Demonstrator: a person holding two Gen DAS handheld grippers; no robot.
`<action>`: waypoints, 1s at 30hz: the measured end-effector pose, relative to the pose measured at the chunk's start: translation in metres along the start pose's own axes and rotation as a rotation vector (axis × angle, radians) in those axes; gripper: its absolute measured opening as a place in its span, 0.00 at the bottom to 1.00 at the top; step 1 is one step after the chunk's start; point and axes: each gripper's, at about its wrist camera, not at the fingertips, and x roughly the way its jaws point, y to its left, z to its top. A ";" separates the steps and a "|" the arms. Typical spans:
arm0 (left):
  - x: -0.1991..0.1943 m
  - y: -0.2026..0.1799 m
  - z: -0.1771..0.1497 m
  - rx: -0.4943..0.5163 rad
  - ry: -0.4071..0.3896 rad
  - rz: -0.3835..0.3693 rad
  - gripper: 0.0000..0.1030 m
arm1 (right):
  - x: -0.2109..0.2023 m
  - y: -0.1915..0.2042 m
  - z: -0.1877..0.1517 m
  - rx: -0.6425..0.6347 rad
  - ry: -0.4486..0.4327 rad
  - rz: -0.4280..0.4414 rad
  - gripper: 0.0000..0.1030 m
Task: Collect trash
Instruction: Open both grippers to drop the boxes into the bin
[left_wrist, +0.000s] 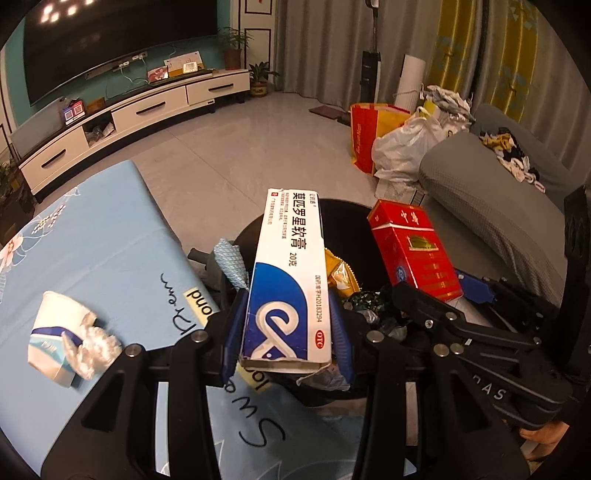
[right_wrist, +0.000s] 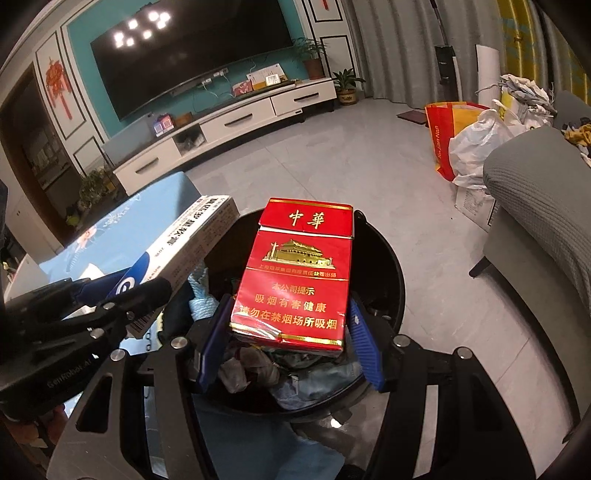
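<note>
Holding both pieces of trash over the black bin (left_wrist: 258, 229), I judge this the drop-off step. Through my left wrist, my left gripper (left_wrist: 286, 332) is clamped on the white-and-blue ointment box (left_wrist: 284, 280), which sticks out above the bin's litter; a crushed paper cup (left_wrist: 62, 332) lies on the blue tablecloth (left_wrist: 92, 229) beside it (next pickup, probably). Through my right wrist, my right gripper (right_wrist: 288, 332) pinches the red cigarette pack (right_wrist: 299, 273) squarely over the bin (right_wrist: 388, 266). Next, both jaws need to part. Around me: grey tiled floor (right_wrist: 314, 166), TV cabinet (right_wrist: 240, 122), grey sofa (right_wrist: 535, 206).
</note>
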 end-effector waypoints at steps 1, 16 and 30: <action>0.003 0.000 0.000 0.003 0.004 0.001 0.42 | 0.002 -0.001 0.001 -0.004 0.006 -0.008 0.59; 0.033 -0.001 0.007 0.018 0.049 0.015 0.42 | 0.024 -0.005 0.008 -0.036 0.043 -0.050 0.59; 0.044 0.001 0.007 0.026 0.071 0.033 0.44 | 0.030 -0.009 0.009 -0.035 0.066 -0.073 0.59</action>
